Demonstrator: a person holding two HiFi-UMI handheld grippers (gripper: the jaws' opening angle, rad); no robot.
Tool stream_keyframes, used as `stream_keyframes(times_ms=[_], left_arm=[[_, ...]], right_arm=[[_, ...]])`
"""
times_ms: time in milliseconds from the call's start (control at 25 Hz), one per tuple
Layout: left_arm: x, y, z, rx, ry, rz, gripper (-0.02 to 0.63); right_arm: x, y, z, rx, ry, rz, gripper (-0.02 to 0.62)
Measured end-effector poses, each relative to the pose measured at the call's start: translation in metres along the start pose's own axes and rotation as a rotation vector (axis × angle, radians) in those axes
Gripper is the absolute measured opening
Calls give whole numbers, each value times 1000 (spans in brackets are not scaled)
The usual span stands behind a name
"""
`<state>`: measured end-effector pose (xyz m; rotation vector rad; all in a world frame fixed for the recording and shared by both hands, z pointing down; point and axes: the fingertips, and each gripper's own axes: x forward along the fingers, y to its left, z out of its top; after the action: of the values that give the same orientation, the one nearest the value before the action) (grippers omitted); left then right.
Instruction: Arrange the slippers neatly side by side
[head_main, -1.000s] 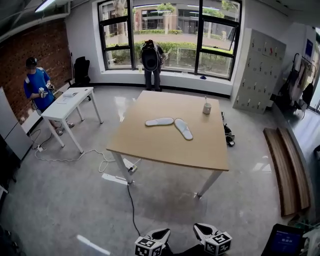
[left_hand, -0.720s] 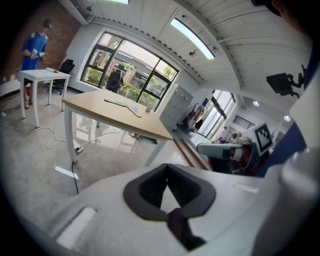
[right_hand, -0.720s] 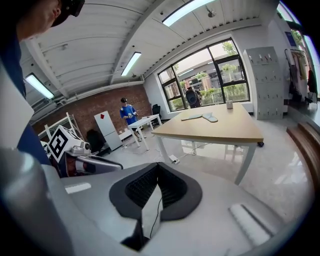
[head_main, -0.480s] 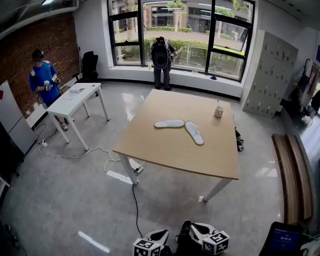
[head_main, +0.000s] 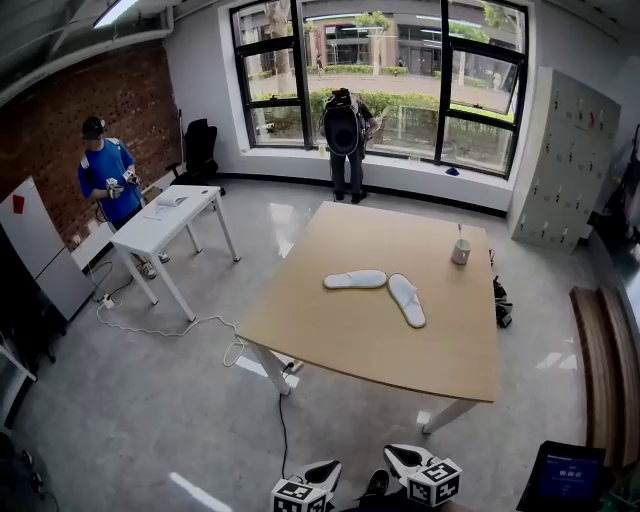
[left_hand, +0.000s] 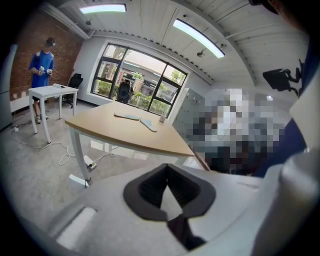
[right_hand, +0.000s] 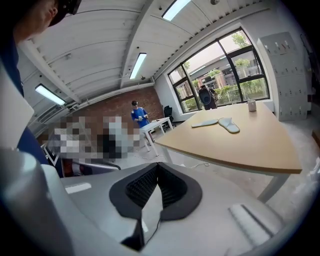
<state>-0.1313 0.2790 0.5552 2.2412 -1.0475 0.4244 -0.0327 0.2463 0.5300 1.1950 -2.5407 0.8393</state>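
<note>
Presently: left tool (head_main: 322, 466) and right tool (head_main: 393, 455) closed and empty; slippers (head_main: 355, 280) askew on the table (head_main: 340, 345).

Left of the table stands a white side table (head_main: 160, 215) with a person in blue (head_main: 105, 178) beyond it; a cable (head_main: 165, 328) trails over the floor toward the table's near left leg. On the table, about mid-top, the left-hand slipper (head_main: 355, 280) lies crosswise and the right-hand slipper (head_main: 407, 300) angles toward the near edge; their inner ends come close together, making a V, not parallel. A cup (head_main: 460, 251) stands by the table's far right edge, apart from both. Off the table's near side, well clear of it, the two tools sit just beside each other, each with jaws pressed together and nothing between them.
</note>
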Motion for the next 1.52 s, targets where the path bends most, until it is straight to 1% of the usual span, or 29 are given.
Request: stream_keyframes(times_ms=[280,600,880,1120,1240,1360,1520], left_arm=[[49,3,39,2,8,19,5],[97,5,76,12,10,38,5],[117,2,90,27,14,39,5],[137,7,92,17,39,24,5],[151,19,99,22,55,-1,5],[168,30,116,39,60,-34,5],[188,57,148,63,53,-75,5]], right_arm=[[16,-57,27,30,9,25,11],[32,-107,55,49,11,46,11],[35,-130,64,64,1,44,11],[42,-150,64,84,17,10,11],[49,-161,77,96,-3,-28,11],[59,-182,84,110,-14,-78,11],[83,-192,116,109,-45,-135,11]])
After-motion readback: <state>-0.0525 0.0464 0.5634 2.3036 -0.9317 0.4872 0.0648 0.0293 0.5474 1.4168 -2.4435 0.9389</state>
